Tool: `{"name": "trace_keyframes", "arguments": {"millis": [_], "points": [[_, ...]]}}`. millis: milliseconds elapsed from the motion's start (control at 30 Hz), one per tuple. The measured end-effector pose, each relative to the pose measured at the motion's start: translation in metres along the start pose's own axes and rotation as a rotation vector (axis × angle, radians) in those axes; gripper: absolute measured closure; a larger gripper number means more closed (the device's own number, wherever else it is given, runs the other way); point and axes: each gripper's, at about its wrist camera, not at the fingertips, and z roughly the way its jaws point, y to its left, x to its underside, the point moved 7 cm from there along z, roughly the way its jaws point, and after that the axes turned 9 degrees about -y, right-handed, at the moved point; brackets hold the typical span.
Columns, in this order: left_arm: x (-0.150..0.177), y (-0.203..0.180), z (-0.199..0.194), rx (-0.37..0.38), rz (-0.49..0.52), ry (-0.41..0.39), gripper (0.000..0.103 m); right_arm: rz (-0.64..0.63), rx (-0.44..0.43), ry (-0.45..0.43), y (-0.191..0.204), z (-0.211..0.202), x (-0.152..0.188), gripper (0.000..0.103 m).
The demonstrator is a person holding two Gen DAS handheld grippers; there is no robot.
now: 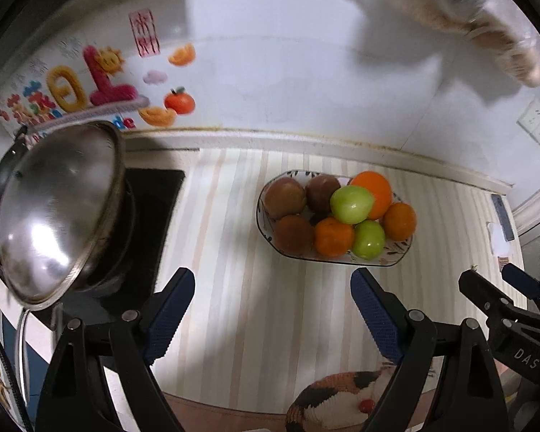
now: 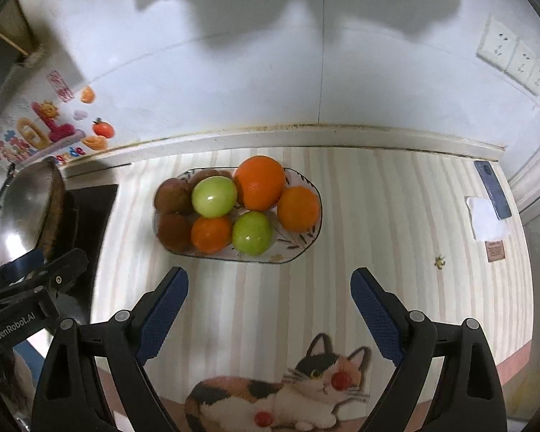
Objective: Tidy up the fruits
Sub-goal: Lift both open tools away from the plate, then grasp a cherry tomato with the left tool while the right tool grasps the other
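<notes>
An oval patterned plate (image 1: 396, 253) (image 2: 302, 248) sits on the striped mat and holds the fruit: three oranges (image 1: 374, 190) (image 2: 260, 181), two green fruits (image 1: 351, 204) (image 2: 214, 196) and three brown fruits (image 1: 283, 198) (image 2: 172, 196). My left gripper (image 1: 271, 284) is open and empty, in front of the plate and to its left. My right gripper (image 2: 269, 284) is open and empty, just in front of the plate. The right gripper also shows at the right edge of the left wrist view (image 1: 493, 280).
A steel wok lid (image 1: 57, 212) (image 2: 21, 201) stands over a black stove at the left. A phone (image 2: 493, 189) and white paper (image 2: 486, 221) lie at the right. A wall with sockets (image 2: 511, 57) and stickers rises behind. The mat shows a cat picture (image 2: 288, 392).
</notes>
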Motion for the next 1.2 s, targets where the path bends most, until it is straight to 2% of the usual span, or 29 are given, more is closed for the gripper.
{"name": "trace_keyframes", "arguments": {"millis": [300,600,900,1200], "points": [[0.000,-0.007,-0.063,0.015,0.043,-0.090,0.014,0.024,-0.005,-0.080,0.006,-0.071,0.010,0.009],[0.007,-0.013,-0.097,0.048,0.058,-0.131,0.014,0.020,-0.004,-0.136,0.012,-0.118,0.015,0.009],[0.007,-0.012,-0.110,0.051,0.051,-0.155,0.014,0.026,-0.020,-0.155,0.013,-0.136,0.011,0.009],[0.007,-0.009,-0.101,0.047,0.027,-0.142,0.014,0.048,-0.041,-0.136,0.009,-0.124,0.011,0.009]]}}
